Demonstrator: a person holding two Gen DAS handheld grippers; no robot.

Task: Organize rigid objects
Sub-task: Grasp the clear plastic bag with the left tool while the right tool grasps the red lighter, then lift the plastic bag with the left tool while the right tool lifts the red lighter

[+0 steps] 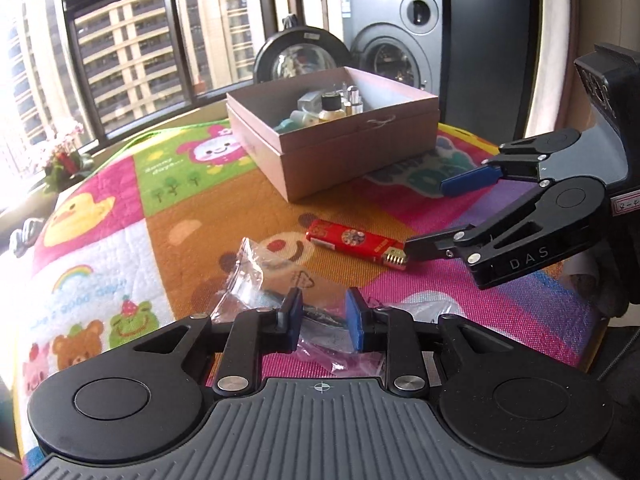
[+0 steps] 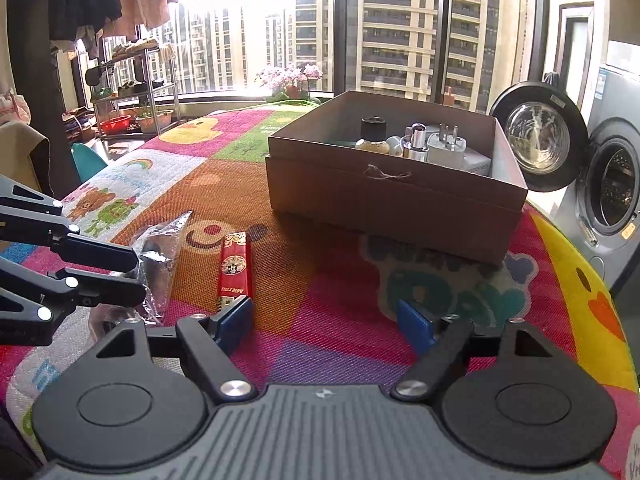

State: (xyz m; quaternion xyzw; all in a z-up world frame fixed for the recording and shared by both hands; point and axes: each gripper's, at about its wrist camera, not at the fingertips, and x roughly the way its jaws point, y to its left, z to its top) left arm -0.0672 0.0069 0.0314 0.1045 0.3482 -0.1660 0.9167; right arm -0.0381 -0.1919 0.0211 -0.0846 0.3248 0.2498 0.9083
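A red lighter [image 1: 352,242] [image 2: 236,266] lies on the colourful cartoon cloth [image 1: 120,240] in front of an open cardboard box [image 1: 360,152] [image 2: 400,208]. The box holds small bottles [image 2: 373,136] and a white plug [image 2: 447,148]. My right gripper [image 1: 426,218] [image 2: 326,324] is open wide and low over the cloth. One of its fingers is at the lighter's metal end, and the lighter lies outside the jaws. My left gripper [image 1: 325,316] [image 2: 140,276] is nearly closed on a crumpled clear plastic bag [image 1: 248,276] [image 2: 164,256] with something dark inside.
A washing machine [image 2: 612,188] with its round door [image 1: 300,52] swung open stands behind the table at the right. Potted flowers [image 2: 290,78] sit by the window. The table's rounded edge runs along the right side [image 2: 592,280].
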